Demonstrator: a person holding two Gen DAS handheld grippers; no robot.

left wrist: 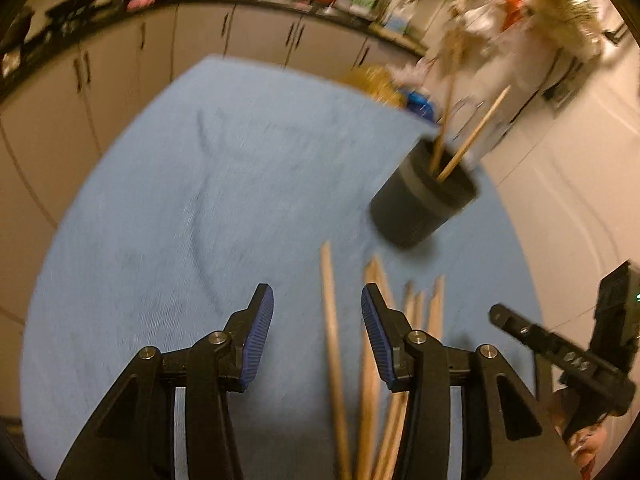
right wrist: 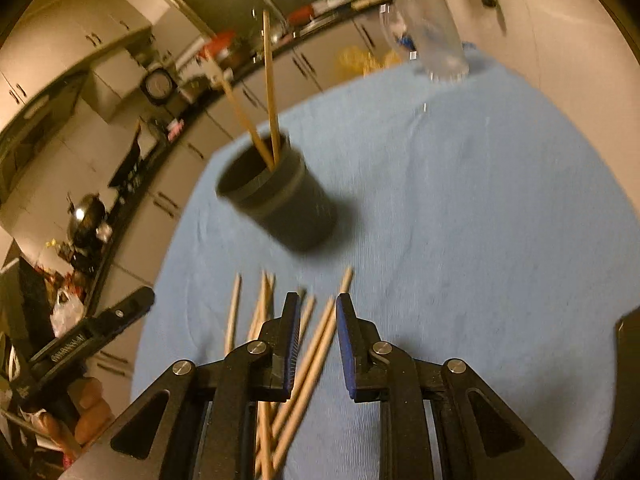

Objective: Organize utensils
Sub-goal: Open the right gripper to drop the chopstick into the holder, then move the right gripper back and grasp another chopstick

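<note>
A dark grey cup [left wrist: 420, 204] [right wrist: 288, 208] stands on the blue cloth with two wooden chopsticks [left wrist: 472, 144] [right wrist: 270, 92] upright in it. Several loose chopsticks [left wrist: 332, 340] [right wrist: 234, 312] lie fanned out on the cloth in front of the cup. My left gripper [left wrist: 317, 294] is open just above them, with one stick lying in the gap between its jaws, untouched. My right gripper [right wrist: 319, 300] is narrowly open over the same pile. Two sticks run through its gap, and its blue pads stand clear of them.
The blue cloth [left wrist: 180, 180] [right wrist: 480, 200] covers a round table. A clear glass [right wrist: 436, 40] stands at its far edge beside a yellow object [left wrist: 372, 84]. Kitchen cabinets [left wrist: 120, 80] and a cluttered counter run behind. A hand [right wrist: 88, 408] holds the other tool at the left.
</note>
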